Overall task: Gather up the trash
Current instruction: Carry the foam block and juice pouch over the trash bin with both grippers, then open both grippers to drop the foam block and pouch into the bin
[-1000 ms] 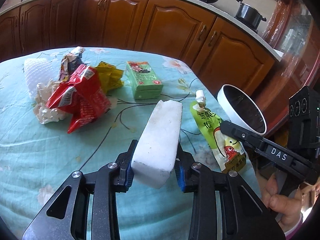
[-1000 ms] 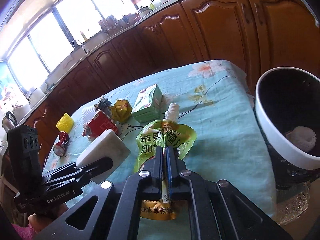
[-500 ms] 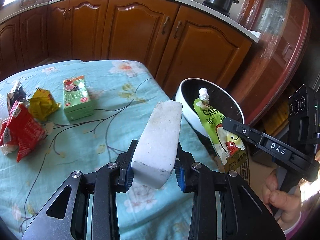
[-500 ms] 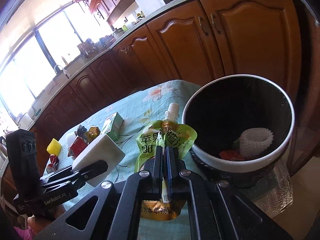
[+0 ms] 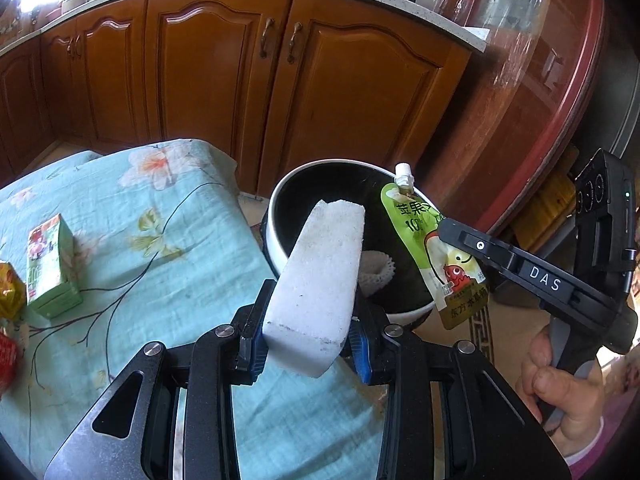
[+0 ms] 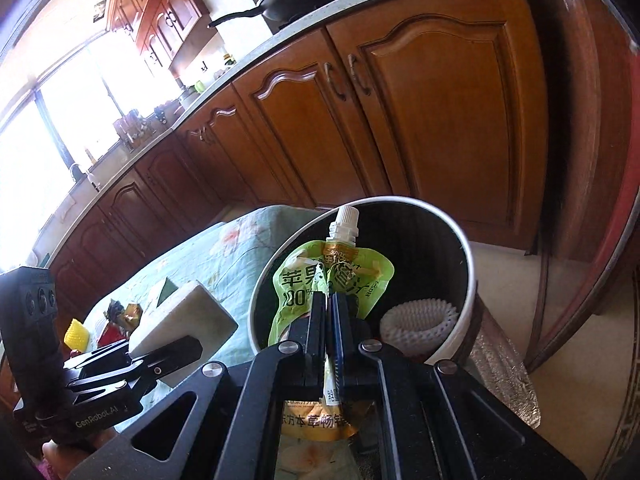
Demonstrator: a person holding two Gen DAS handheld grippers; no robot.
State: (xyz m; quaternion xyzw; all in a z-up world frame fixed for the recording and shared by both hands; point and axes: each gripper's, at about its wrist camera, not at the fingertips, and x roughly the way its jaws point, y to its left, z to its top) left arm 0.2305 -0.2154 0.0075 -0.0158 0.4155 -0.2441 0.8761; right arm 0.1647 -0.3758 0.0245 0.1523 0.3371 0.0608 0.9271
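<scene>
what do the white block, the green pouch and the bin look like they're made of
White block: likely foam (polystyrene), matte with a grainy, pitted surface and crumbly edges.
Green pouch: thin, flexible plastic film, glossy and printed, creased, with a hard white plastic spout.
Bin: smooth white rim, dark glossy inside; plastic or coated metal, hard to tell.

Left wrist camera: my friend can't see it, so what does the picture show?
The left gripper holds a white foam block above a black bin beside the table. The right gripper holds a green juice pouch over the bin.
</scene>
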